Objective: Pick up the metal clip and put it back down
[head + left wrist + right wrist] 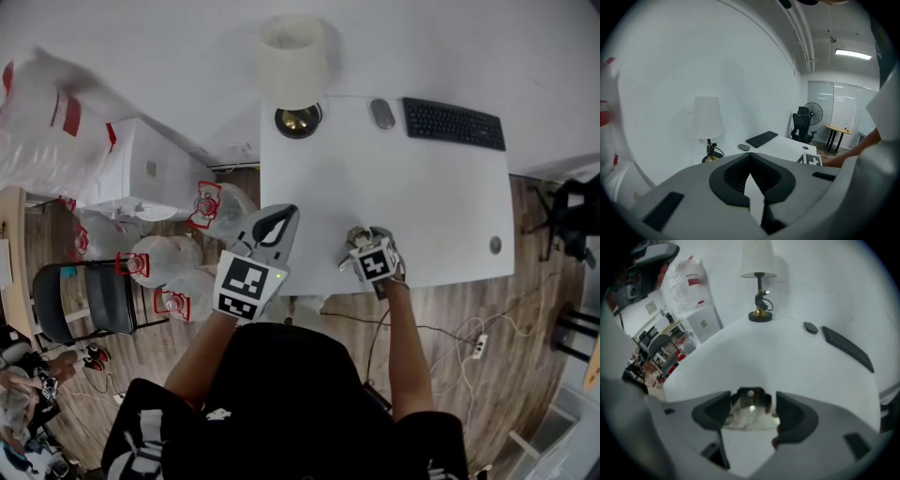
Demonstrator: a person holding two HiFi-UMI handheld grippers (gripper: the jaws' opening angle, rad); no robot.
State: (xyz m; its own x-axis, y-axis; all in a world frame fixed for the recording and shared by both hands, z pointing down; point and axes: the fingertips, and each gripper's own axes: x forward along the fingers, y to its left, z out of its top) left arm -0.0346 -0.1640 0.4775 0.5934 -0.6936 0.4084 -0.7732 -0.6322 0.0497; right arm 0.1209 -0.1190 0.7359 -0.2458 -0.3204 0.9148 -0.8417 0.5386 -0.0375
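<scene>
Two grippers are held over the near edge of the white bench (441, 206), and only the right gripper (752, 405) is concerned with the task. Its jaws are set fairly wide, and the metal clip (746, 418) is seen directly between them, neither ahead of the tips nor off to one side. The shiny body of the clip is laid across the gap from jaw to jaw, and both inner faces appear to be touched by it, so the clip is judged to be gripped rather than merely straddled. The dark end of the clip is pointed away from the gripper, out past the tips towards the far side of the bench. Whether the clip is lifted clear of the bench or resting on it cannot be told.

The left gripper (750, 157) is held raised and off to the left of the clip, well apart from it. Its jaws are closed tip to tip, and nothing is held between them. The right hand is therefore plainly the nearer one. The coming move is judged to be purely vertical, since no sideways correction is called for.
</scene>
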